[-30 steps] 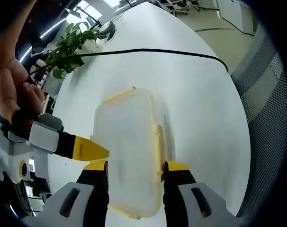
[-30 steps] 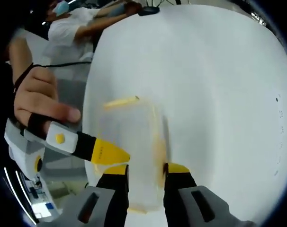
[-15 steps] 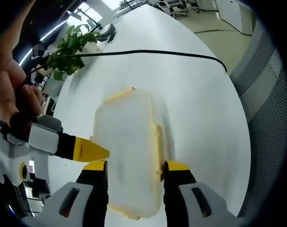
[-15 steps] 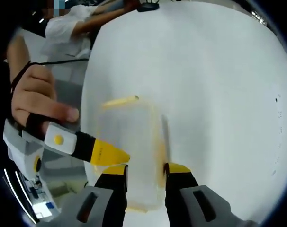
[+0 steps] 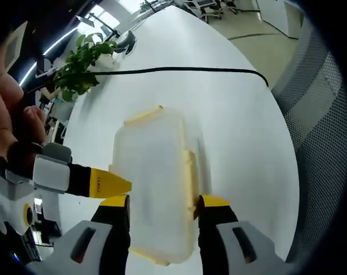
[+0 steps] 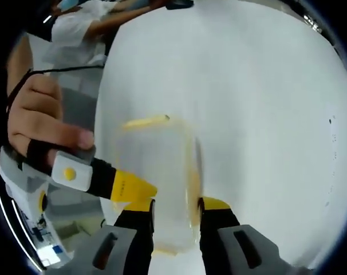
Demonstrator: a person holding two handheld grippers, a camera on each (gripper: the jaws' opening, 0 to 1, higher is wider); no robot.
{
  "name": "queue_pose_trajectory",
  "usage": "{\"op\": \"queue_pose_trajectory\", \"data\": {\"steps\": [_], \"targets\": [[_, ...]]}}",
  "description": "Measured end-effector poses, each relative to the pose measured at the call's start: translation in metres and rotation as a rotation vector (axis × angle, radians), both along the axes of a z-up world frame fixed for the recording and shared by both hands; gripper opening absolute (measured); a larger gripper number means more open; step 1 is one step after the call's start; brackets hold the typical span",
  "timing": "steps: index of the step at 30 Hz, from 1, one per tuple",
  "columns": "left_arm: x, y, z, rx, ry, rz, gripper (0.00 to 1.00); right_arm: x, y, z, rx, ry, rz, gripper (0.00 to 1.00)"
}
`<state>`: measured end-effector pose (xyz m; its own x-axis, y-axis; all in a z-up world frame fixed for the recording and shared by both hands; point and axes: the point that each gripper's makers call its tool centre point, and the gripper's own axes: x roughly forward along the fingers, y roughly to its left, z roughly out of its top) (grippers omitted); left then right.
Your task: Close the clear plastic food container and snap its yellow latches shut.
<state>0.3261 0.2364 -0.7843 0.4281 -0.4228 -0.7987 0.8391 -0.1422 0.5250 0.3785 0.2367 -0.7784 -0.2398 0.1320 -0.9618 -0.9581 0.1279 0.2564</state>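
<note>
Left gripper view: left gripper [image 5: 161, 201] clamped across container [image 5: 153, 183], lid on, resting on table [image 5: 242, 126]; side latch [image 5: 189, 180] possibly down. Right gripper view: right gripper [image 6: 174, 205] likewise pinching container [image 6: 159, 183]; other gripper's tip alongside.

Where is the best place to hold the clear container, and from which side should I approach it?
Probably across its narrow width. The clear container lies flat on the white table, long and slim, so the left hand-held gripper straddles its two long sides from the near short end, one jaw beside the yellow latch.
</note>
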Motion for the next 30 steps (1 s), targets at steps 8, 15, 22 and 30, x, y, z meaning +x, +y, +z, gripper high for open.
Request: {"op": "queue_pose_trajectory", "data": {"steps": [8,15,22,30], "targets": [[-0.012,-0.002,0.013,-0.029,0.105,-0.043,0.50,-0.007,-0.004,0.002,-0.010,-0.033,-0.058,0.29],[-0.052,0.010,0.042,-0.197,0.429,0.032,0.65,-0.008,-0.004,0.006,-0.002,-0.117,-0.084,0.30],[-0.035,0.032,0.059,-0.206,0.420,0.051,0.63,-0.003,-0.016,0.016,0.031,-0.234,-0.124,0.45],[-0.012,0.040,0.061,-0.219,0.414,0.090,0.63,-0.011,-0.019,0.034,0.206,-0.257,-0.171,0.54]]}}
